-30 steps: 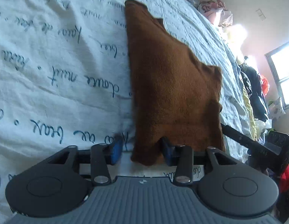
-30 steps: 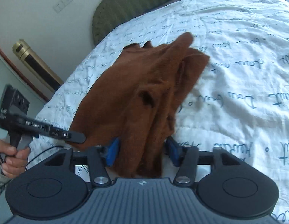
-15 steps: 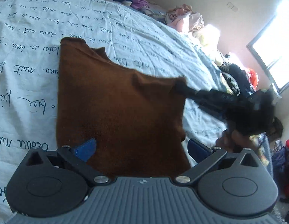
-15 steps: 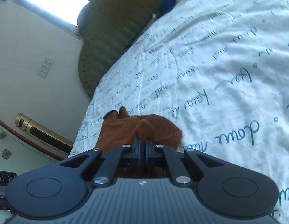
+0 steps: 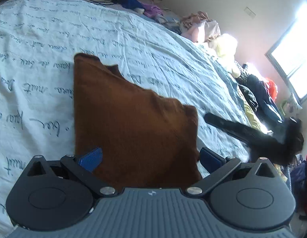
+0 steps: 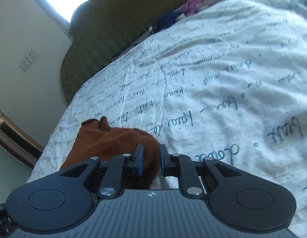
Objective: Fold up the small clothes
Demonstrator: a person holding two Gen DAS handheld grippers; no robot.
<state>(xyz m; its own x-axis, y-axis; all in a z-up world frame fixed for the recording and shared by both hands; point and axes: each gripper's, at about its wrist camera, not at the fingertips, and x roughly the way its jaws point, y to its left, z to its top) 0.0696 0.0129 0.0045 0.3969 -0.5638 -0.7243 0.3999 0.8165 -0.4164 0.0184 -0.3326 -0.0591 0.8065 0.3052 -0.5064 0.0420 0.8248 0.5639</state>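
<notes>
A small brown knit garment lies folded flat on the white bedspread with blue script. My left gripper is wide open above the garment's near edge and holds nothing. My right gripper is open by a narrow gap, with the garment's corner just ahead of and between its blue pads; it does not pinch the cloth. In the left wrist view the right gripper shows as a blurred dark shape just right of the garment.
Heaps of clothes and dark garments lie along the bed's far and right edges. A green headboard stands behind the bed, with a wall socket to its left.
The right gripper was shut on the garment's corner half a second ago; now its jaws have parted and it has drawn back off the cloth. The left gripper opened earlier and stays open.
</notes>
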